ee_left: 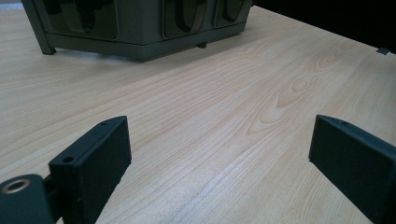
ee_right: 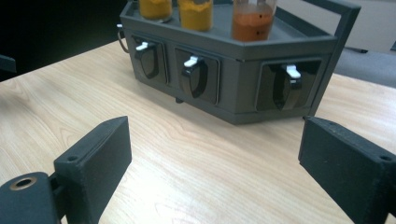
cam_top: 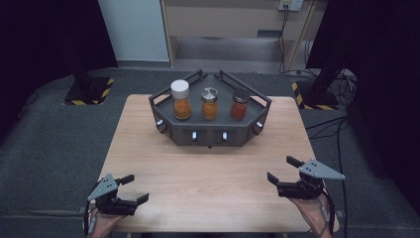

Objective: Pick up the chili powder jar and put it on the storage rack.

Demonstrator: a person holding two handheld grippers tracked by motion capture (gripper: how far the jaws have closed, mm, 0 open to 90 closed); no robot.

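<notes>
Progress: we judge the work barely begun; nothing is held, nothing on the rack looks disturbed, and every step of reaching and grasping is left to do.
Surface (cam_top: 208,173): we see a pale wood-grain top, smooth and matt, rectangular with rounded corners, bare across its near half.
Rack (cam_top: 210,135): we see a dark grey, angular stand with a faceted front at the far middle of the surface, looking like rigid plastic or painted metal, with a raised rail round its top tray.
Rack front: we count recessed bays in the front faces, each holding a black lever with a white tip (ee_right: 191,61).
Jars: three clear jars stand in a row on the tray, well apart from both grippers; the white-capped jar (cam_top: 181,99) holds orange powder, the silver-lidded jar (cam_top: 209,103) a yellower orange, the dark-lidded jar (cam_top: 240,103) a redder one.
Left gripper (cam_top: 132,189): we see it low at the near left corner, its flat, black, matt fingers (ee_left: 95,163) spread wide over bare wood.
Right gripper (cam_top: 282,170): we see it at the near right, fingers (ee_right: 98,158) likewise spread, pinching nothing, pointed toward the rack's front.
</notes>
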